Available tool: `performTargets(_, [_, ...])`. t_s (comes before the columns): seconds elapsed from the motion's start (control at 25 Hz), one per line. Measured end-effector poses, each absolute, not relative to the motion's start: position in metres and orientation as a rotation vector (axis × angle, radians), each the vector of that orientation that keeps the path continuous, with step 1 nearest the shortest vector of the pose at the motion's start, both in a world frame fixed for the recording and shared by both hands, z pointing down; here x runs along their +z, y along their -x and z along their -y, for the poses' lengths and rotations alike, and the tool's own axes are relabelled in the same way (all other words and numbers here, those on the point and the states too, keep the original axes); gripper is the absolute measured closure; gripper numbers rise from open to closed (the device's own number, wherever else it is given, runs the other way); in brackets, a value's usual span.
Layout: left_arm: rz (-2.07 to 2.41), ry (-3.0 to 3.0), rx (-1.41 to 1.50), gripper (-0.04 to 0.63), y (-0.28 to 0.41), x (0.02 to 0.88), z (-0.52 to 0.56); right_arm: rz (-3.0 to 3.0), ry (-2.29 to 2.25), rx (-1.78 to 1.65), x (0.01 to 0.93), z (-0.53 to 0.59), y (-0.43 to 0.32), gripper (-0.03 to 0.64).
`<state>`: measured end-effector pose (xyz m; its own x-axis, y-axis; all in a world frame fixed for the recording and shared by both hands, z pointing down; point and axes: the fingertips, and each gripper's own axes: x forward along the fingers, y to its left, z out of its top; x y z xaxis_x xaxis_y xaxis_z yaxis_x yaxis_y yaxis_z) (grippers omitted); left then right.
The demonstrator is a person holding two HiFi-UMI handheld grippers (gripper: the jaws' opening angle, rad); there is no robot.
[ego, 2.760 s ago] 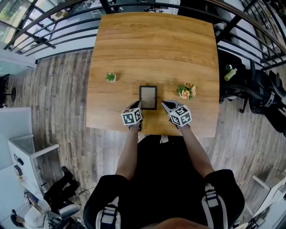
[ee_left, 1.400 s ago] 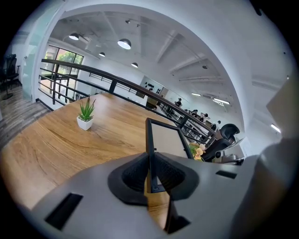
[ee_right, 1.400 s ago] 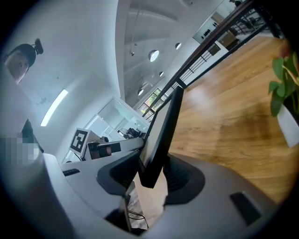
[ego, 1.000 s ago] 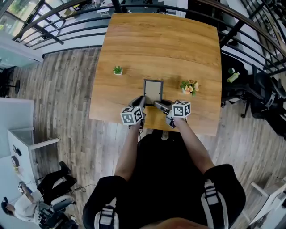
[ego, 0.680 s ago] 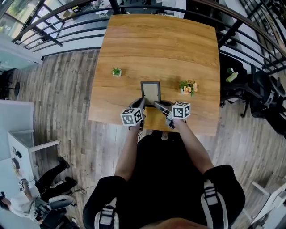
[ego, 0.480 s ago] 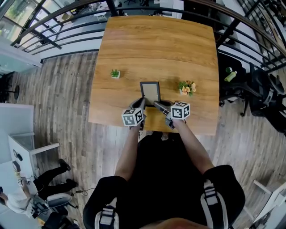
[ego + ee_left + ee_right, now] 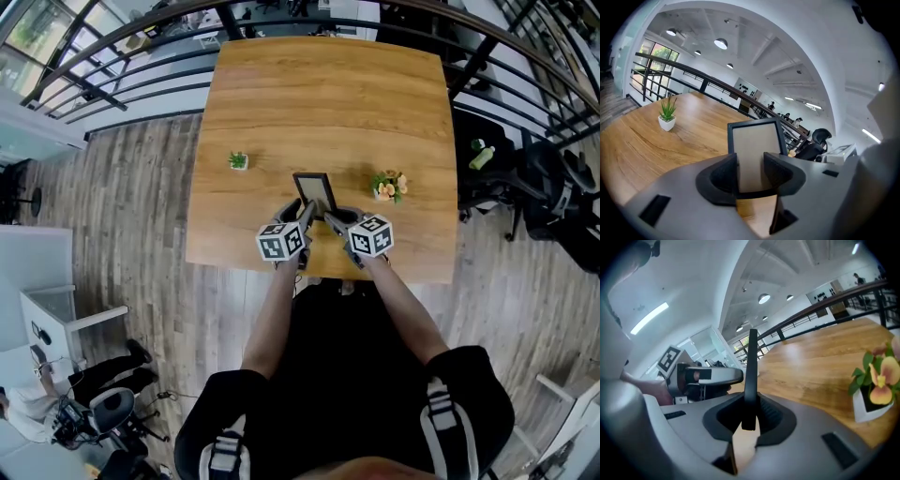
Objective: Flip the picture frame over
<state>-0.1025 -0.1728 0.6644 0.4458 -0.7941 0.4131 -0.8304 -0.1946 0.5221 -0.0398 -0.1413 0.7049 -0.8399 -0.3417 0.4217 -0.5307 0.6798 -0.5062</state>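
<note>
The picture frame (image 7: 314, 190), dark-rimmed with a pale panel, stands tilted up off the wooden table (image 7: 328, 94) near its front edge. My right gripper (image 7: 330, 220) is shut on its lower edge. In the right gripper view the picture frame (image 7: 751, 366) rises edge-on from between the jaws of that right gripper (image 7: 749, 416). My left gripper (image 7: 305, 214) is at the frame's left side and its jaws are opening. In the left gripper view the picture frame (image 7: 757, 147) faces the camera past the left gripper (image 7: 750, 173), whose pads do not press on it.
A small green plant pot (image 7: 238, 161) stands left of the frame, and a pot of orange flowers (image 7: 388, 186) stands to its right. Dark railings and office chairs (image 7: 553, 187) border the table's far and right sides.
The frame has tipped up from lying flat, so it looks shorter from above. The left gripper has let go and shifted slightly right; the right gripper has rolled with the frame.
</note>
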Motion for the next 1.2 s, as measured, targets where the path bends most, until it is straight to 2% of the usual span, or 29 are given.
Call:
performTargets(0.4, [1.222,-2.016,-0.06,0.382,0.061,0.626,0.193,2.487,-0.757,0.59,0.711,0.144,0.038,0.554])
performTargets(0.92, [1.233,-1.83,-0.084,0.38,0.073,0.657,0.197,2.293,-0.769,0.012,0.706,0.146,0.03,0.55])
performTargets(1.2, [1.216,-1.766,-0.079,0.38,0.076,0.67,0.196,2.256,-0.728,-0.156,0.699,0.144,0.035,0.549])
